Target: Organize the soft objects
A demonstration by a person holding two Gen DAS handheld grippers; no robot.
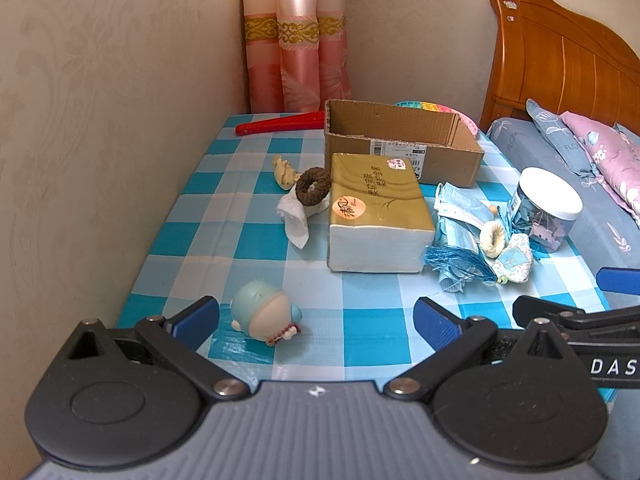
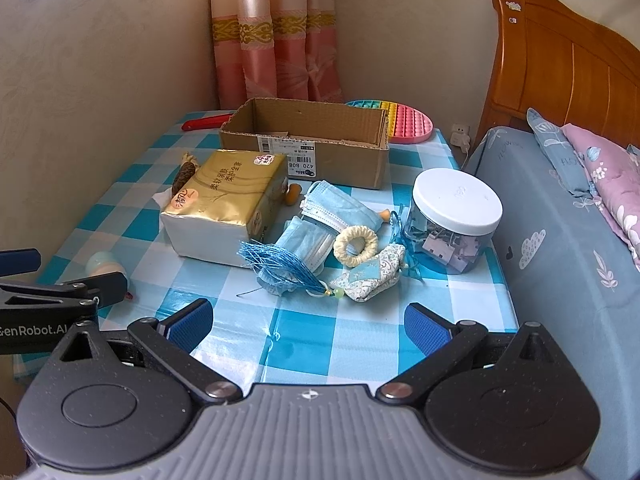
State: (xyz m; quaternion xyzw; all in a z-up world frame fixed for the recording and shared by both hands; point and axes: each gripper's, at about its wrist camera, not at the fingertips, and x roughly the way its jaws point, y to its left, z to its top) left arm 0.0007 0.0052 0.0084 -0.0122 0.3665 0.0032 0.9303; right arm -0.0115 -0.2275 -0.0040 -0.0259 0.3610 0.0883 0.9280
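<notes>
A gold tissue pack lies mid-table before an open cardboard box. Left of the pack are a brown scrunchie, a white crumpled tissue and a small cream cloth. Right of it lie blue face masks, a cream scrunchie, a blue tassel and a patterned sachet. A pale blue squishy toy lies near my left gripper, which is open and empty. My right gripper is open and empty, just short of the tassel and sachet.
The blue checked table stands against a wall with a curtain behind. A lidded clear jar stands at the table's right edge. A red tool and a rainbow pop mat lie at the back. A bed is at the right.
</notes>
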